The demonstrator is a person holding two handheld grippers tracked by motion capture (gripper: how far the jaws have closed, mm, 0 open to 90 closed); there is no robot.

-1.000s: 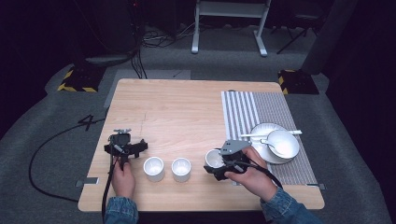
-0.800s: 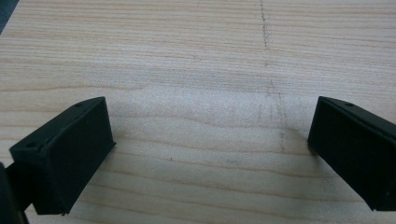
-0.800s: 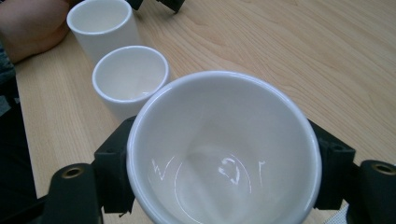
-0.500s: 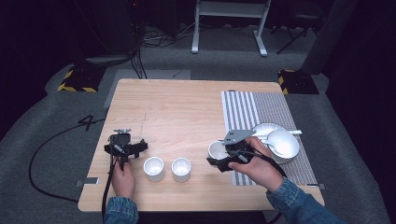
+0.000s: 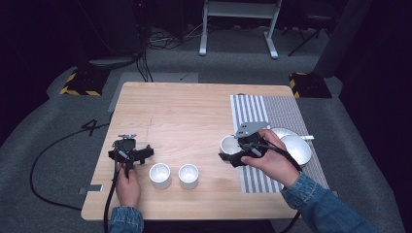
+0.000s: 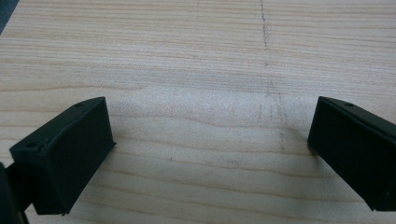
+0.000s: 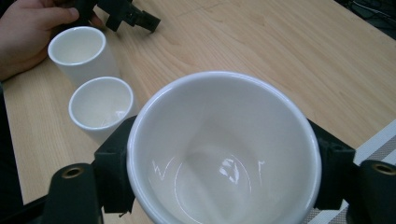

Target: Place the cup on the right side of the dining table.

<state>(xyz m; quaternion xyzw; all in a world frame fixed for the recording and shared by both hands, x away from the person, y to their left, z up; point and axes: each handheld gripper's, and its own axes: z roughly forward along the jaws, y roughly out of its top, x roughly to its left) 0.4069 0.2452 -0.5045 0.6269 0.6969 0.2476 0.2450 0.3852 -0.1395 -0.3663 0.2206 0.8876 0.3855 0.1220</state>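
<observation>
**Right gripper clamps a white cup beside the striped mat**

The right gripper (image 5: 232, 156) pinches a white cup (image 5: 229, 144), one jaw pressed against each side of its wall. In the right gripper view the cup (image 7: 224, 149) is upright and empty, its mouth open to the camera. It sits above the wooden desk (image 5: 184, 111), just left of the striped mat (image 5: 252, 109), where a white bowl (image 5: 297, 148) rests.

Two more white cups (image 5: 160, 175) (image 5: 188, 176) stand side by side near the desk's front edge, between the two hands.

The left gripper (image 5: 130, 154) is at the desk's left, jaws spread wide over bare wood and holding nothing.
</observation>
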